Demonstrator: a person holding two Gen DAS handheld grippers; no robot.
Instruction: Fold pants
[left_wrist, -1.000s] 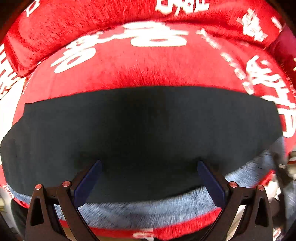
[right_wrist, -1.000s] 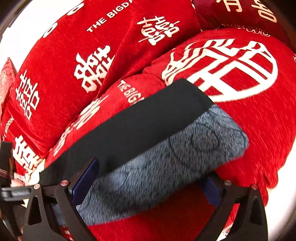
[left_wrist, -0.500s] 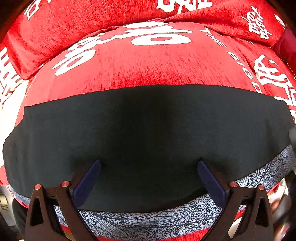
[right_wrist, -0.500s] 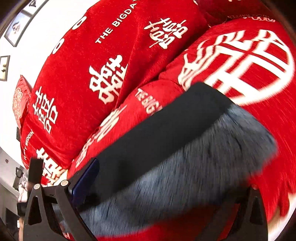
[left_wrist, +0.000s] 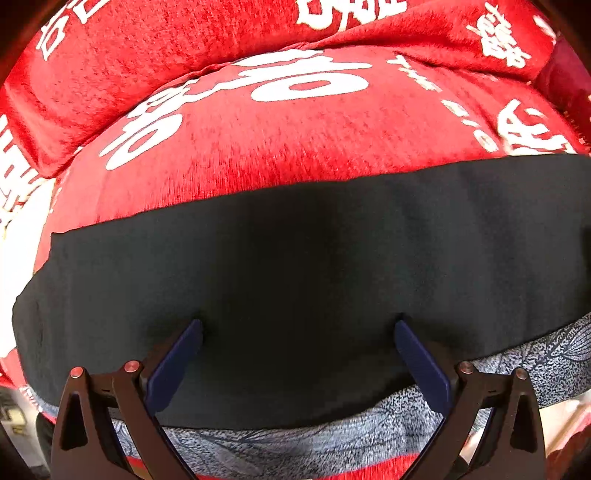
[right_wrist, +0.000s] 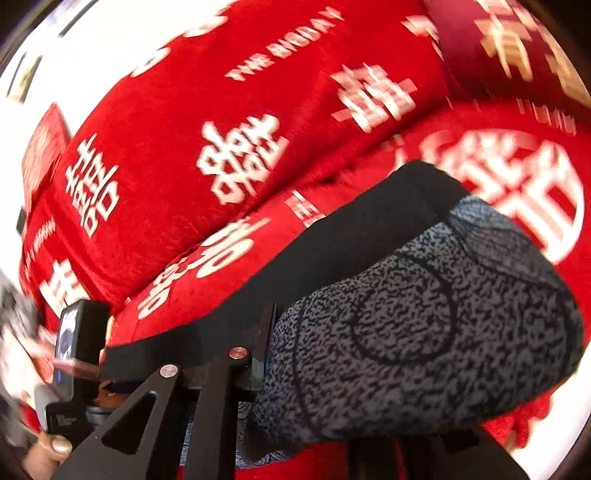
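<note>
- Pants (left_wrist: 295, 295): folded black layer over a grey speckled leaf-print layer, lying across a red cushion (left_wrist: 295, 147) with white characters.
- Left gripper (left_wrist: 297, 328): fingers spread wide, blue pads resting on the black fabric, nothing pinched.
- Right gripper (right_wrist: 314, 369): left finger (right_wrist: 264, 339) pressed against the printed fold (right_wrist: 424, 325); other finger hidden, closure cannot be told.
- Red backrest cushion (right_wrist: 221, 129) behind.

A red plush cover (left_wrist: 280, 147) with white characters lies over the sofa seat. Behind it rises a back cushion (right_wrist: 229, 122) in the same cloth. Above this cushion is a white wall (right_wrist: 92, 51).
</note>
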